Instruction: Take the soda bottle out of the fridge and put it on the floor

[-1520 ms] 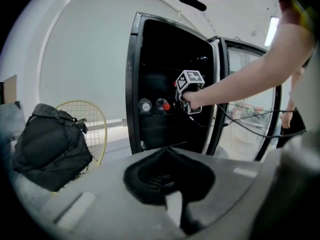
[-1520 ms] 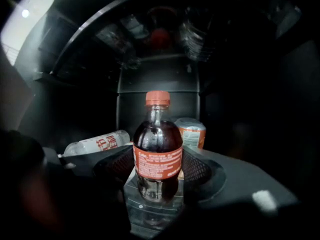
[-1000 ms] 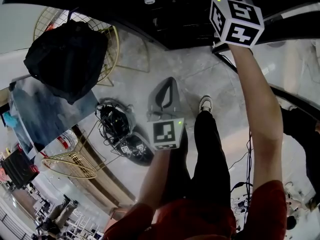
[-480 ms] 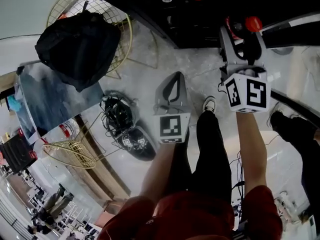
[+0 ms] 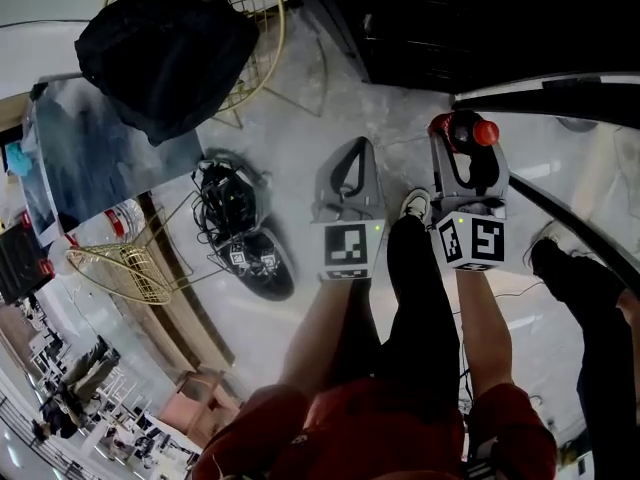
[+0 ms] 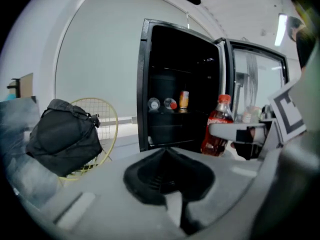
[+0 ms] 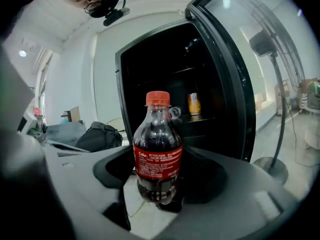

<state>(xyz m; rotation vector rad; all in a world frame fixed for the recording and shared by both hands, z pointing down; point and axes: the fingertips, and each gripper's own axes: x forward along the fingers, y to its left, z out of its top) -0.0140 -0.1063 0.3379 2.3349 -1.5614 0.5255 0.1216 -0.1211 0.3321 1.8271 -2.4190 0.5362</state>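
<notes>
Now: the soda bottle [image 7: 159, 149], dark cola with red cap and red label, is clamped low on its body by the right gripper [image 7: 157, 196]. It sits just outside the open black fridge [image 7: 200, 84], held above the pale marbled floor [image 5: 400, 158]. We log the left gripper [image 6: 165, 154] closed on nothing. Bottle upright, long axis vertical, cap up.

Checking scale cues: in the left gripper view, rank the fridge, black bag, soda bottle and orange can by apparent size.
1. fridge
2. black bag
3. soda bottle
4. orange can
The bottle sits nearer the camera than the can, so that gap may be exaggerated.
</notes>
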